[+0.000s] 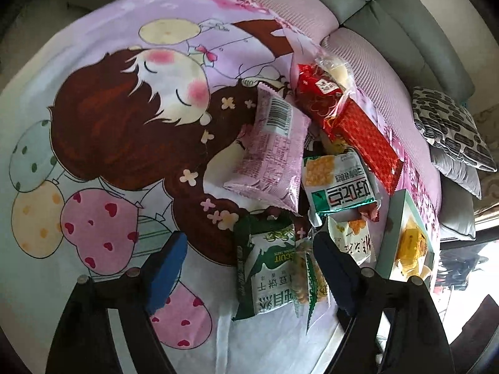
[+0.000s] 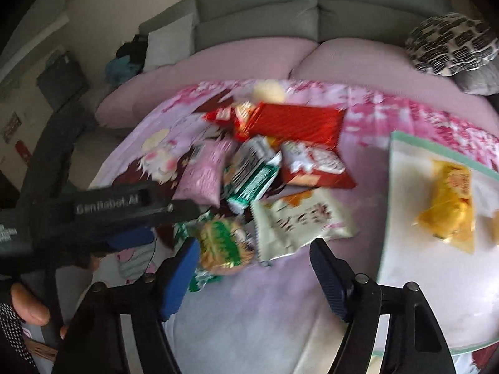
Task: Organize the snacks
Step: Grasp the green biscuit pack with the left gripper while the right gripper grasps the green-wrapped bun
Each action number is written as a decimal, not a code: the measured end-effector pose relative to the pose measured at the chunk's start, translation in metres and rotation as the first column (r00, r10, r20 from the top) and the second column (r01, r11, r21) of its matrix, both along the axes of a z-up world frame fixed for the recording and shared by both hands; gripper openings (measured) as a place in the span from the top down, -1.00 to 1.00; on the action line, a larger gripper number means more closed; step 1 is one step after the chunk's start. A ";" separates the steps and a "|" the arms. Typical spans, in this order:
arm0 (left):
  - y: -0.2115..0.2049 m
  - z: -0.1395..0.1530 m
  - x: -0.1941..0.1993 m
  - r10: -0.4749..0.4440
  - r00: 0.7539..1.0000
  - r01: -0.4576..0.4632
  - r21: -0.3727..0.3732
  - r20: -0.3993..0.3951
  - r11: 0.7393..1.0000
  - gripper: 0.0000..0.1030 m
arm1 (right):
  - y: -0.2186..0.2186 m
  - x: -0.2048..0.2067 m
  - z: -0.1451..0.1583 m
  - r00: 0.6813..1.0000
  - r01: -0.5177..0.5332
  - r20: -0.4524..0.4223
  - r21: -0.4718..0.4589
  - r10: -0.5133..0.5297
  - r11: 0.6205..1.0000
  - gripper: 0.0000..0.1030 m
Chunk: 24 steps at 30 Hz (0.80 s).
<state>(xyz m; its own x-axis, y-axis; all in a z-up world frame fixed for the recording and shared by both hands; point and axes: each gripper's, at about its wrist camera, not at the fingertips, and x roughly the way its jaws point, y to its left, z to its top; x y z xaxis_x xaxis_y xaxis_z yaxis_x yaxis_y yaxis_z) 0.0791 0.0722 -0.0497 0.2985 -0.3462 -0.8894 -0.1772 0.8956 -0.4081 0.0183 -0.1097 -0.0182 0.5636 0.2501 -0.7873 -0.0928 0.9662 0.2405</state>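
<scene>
Setting: a cartoon-print cloth (image 1: 131,131) in lilac, showing a sleeping girl and balloons, was spread over a pink cushion (image 2: 249,62) in front of a grey sofa (image 2: 280,9).
Snack pile: about eight packets lay heaped together on the cloth; motion blur in the right wrist view made an exact count unsure.
Red packets: three could be made out, one long red wrapper (image 1: 365,143), one red bag (image 1: 315,93) touching its far end, and one red-and-white packet (image 2: 315,165) seen only from the right wrist.
Pink packets: one pink packet (image 1: 271,149), barcode side up, at the left edge of the pile.
Green-and-white packets: two, a biscuit pack (image 1: 268,261) nearest the left tool and a cracker pack (image 1: 340,180) in the middle.
Pale packets: one cream pouch (image 2: 299,221) between the pile and the tray.
Tray: one white tray (image 2: 405,249) with a green rim sat just beside the pile, holding one yellow bag (image 2: 449,205).
Left gripper (image 1: 249,268): fingers spread wide, holding nothing, poised over the biscuit pack.
Right gripper (image 2: 255,268): fingers spread wide, holding nothing, above bare cloth near the pile.
Cushions: one black-and-white patterned pillow (image 1: 449,127) on the sofa.
</scene>
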 end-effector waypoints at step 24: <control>0.014 -0.008 0.004 0.037 0.999 -0.037 -0.002 -0.018 0.999 -0.62 | 0.017 0.014 -0.019 0.995 -0.045 -0.080 0.111 0.054 0.993 -0.37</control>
<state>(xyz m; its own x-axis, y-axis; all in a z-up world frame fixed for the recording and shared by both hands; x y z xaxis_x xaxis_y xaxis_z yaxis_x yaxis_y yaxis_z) 0.0826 0.0861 -0.0574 0.2949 -0.3376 -0.8939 -0.2174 0.8873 -0.4069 0.0320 -0.0932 -0.0374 0.4829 0.3624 -0.7972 -0.1150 0.9287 0.3526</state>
